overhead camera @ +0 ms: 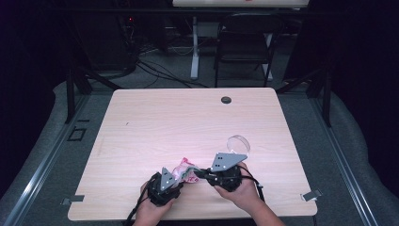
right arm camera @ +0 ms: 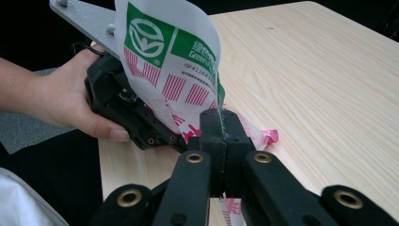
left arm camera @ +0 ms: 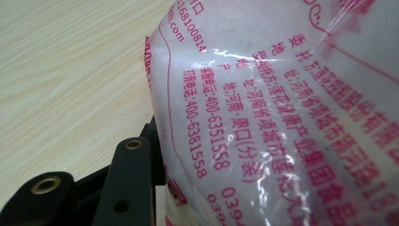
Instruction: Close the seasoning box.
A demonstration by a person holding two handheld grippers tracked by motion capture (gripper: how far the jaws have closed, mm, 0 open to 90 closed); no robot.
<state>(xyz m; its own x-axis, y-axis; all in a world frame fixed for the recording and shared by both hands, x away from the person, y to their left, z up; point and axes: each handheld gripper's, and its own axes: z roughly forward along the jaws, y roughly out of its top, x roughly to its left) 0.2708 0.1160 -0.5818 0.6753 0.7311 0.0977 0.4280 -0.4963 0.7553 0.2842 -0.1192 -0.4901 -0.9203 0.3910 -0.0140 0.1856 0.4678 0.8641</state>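
The right gripper (right arm camera: 221, 136) is clamped tight on the edge of a crinkled, clear-and-white plastic food bag (right arm camera: 174, 70) with pink Chinese print and a green logo; the half-closed left gripper (overhead camera: 164, 186) holds its other end above the table (overhead camera: 188, 117)'s near edge

The right gripper (right arm camera: 221, 136) has its two black jaws pressed together on the edge of a plastic bag (right arm camera: 174, 61), white with a green logo and pink stripes. The bag rises up and left from the jaws. Behind it, a hand (right arm camera: 70, 99) holds the left gripper (right arm camera: 155, 127) against the bag's far side. Both sit over the near edge of a wooden table (right arm camera: 320, 80).
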